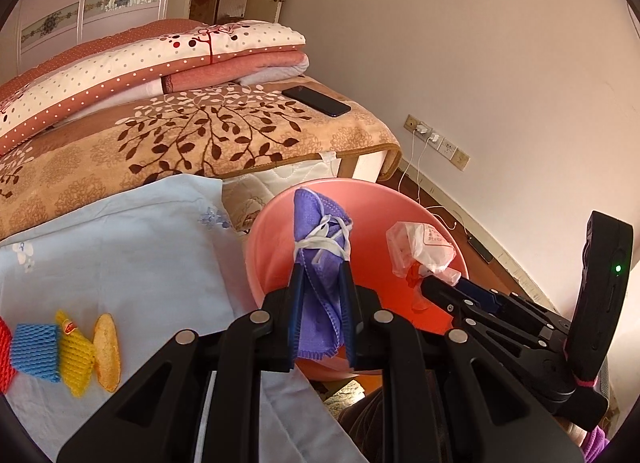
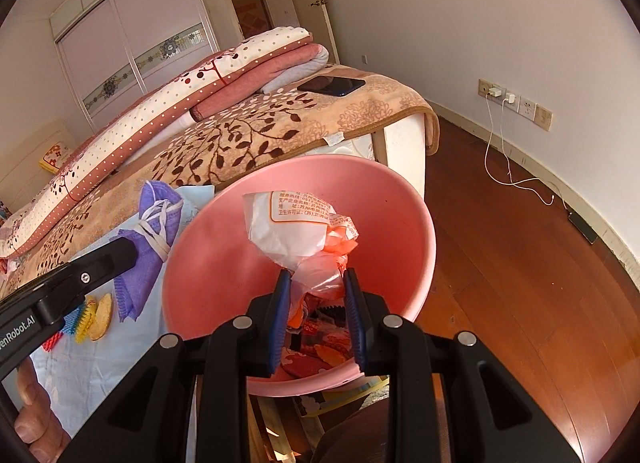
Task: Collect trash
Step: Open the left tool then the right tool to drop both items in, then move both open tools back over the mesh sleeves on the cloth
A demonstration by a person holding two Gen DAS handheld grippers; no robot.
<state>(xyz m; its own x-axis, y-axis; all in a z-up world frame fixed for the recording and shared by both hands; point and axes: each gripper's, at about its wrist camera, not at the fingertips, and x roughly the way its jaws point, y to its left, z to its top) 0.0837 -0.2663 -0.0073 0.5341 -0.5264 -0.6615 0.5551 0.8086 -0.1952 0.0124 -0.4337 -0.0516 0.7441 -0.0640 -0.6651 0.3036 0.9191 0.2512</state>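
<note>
My left gripper (image 1: 322,263) is shut on a purple face mask (image 1: 318,219) with white straps and holds it over the left rim of a pink basin (image 1: 276,223). The mask also shows in the right wrist view (image 2: 154,223). My right gripper (image 2: 314,277) is shut on a crumpled white and orange plastic wrapper (image 2: 292,227) and holds it over the inside of the pink basin (image 2: 400,223). The wrapper also shows in the left wrist view (image 1: 424,249). More packaging (image 2: 324,347) lies in the basin's bottom.
On a light blue cloth (image 1: 120,243) lie red, blue and yellow foam nets (image 1: 74,347) and a yellowish piece (image 1: 107,351). The bed (image 1: 200,135) behind carries folded quilts and a black phone (image 1: 316,101). Charger cables (image 2: 516,179) run over the wooden floor by the wall.
</note>
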